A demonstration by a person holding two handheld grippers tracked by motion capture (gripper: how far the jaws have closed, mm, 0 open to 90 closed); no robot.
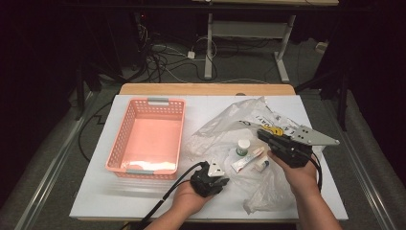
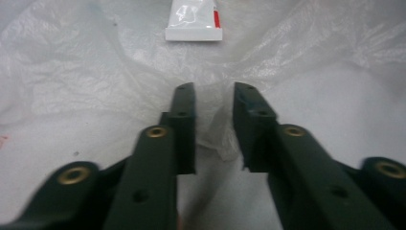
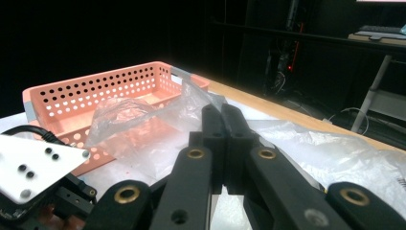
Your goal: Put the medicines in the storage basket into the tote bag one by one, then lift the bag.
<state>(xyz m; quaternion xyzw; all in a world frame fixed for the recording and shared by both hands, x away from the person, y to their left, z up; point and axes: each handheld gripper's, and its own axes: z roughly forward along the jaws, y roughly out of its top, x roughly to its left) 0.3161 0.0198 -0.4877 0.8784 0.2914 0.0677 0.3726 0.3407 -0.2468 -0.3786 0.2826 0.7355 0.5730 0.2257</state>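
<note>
Currently, a clear plastic bag [image 1: 239, 139] is spread over the right half of the white table [image 1: 95, 191], with its near part crumpled toward the table's near edge. Inside it, a small white bottle with a green label [image 1: 242, 148] is seen standing upright, and just to its right a white tube [image 1: 248, 160] is laid flat, slanting from near-left to far-right.

At the bag's near-left edge the left gripper [image 2: 214, 129] is held low, jaws slightly apart, and a fold of the bag's film is seen in the gap between them; whether the pads press on it cannot be told. The tube's flat end [image 2: 194, 20] is seen beyond the jaws.

Over the right side of the bag the right gripper [image 3: 223, 143] is held, its jaws brought fully together, and a lifted flap of the bag is pinched between them and raised above the table.

A pink perforated basket [image 1: 125, 139] is set on the left, well apart from the bag.
</note>
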